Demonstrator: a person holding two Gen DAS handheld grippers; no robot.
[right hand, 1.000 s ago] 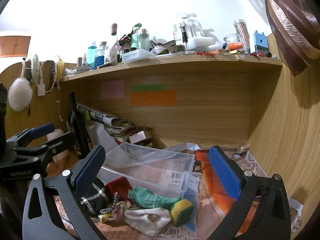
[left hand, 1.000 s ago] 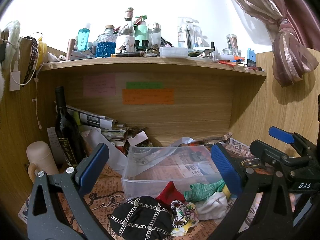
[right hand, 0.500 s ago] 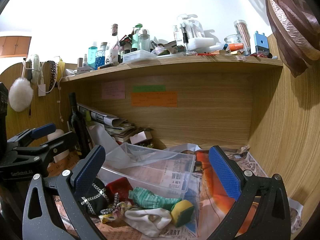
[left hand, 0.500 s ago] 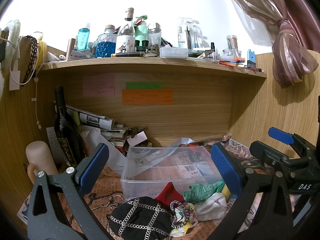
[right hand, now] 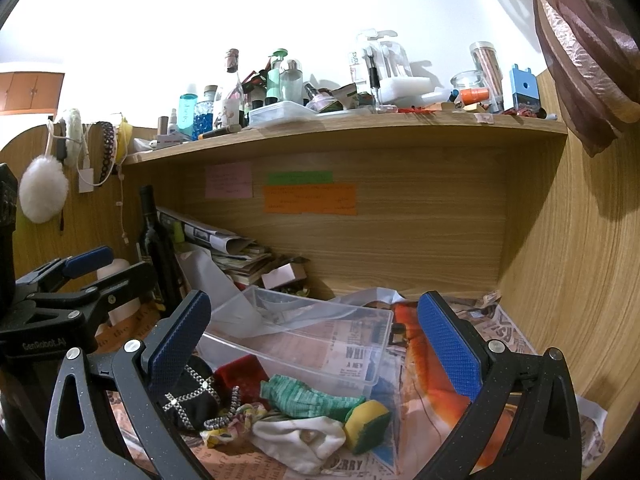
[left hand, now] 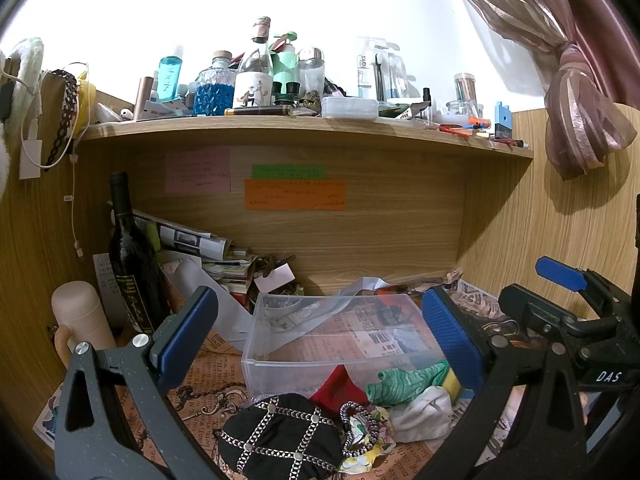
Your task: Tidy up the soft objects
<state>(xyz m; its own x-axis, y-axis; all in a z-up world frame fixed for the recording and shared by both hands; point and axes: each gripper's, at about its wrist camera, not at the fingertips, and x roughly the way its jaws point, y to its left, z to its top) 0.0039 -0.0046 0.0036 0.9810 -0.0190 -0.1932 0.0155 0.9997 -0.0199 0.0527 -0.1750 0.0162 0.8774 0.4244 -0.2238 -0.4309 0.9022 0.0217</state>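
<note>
Tongs first: left tongs (left hand: 320, 320) wide apart, nothing between the pads, hovering above the pile; right tongs (right hand: 316, 328) equally wide and empty, just right of them. Directly below both, on the newspaper-covered bench (right hand: 432, 364), sits the soft pile, just in front of the clear plastic bin (left hand: 340, 344), which looks empty apart from a loose plastic sheet draped over its rim. Pile items: black studded pouch (left hand: 280, 436) nearest the left tongs, red cloth (left hand: 340, 384) touching the bin wall, beaded cord (left hand: 356, 420) on a floral scrap, green striped cloth (right hand: 308, 396), white cloth (right hand: 300, 440), yellow-green sponge (right hand: 366, 424) at the right end. All likely light and limp; cloths should bunch and drape, so pinch a raised fold at mid-body rather than an edge. Sponge is compressible, grip across its sides. Pouch is bulkier, studs possibly slippery, take it at a seam. Cord may snag neighbours. Farther back: wine bottle (left hand: 128, 256), stacked papers, cluttered shelf (left hand: 304, 128).
</note>
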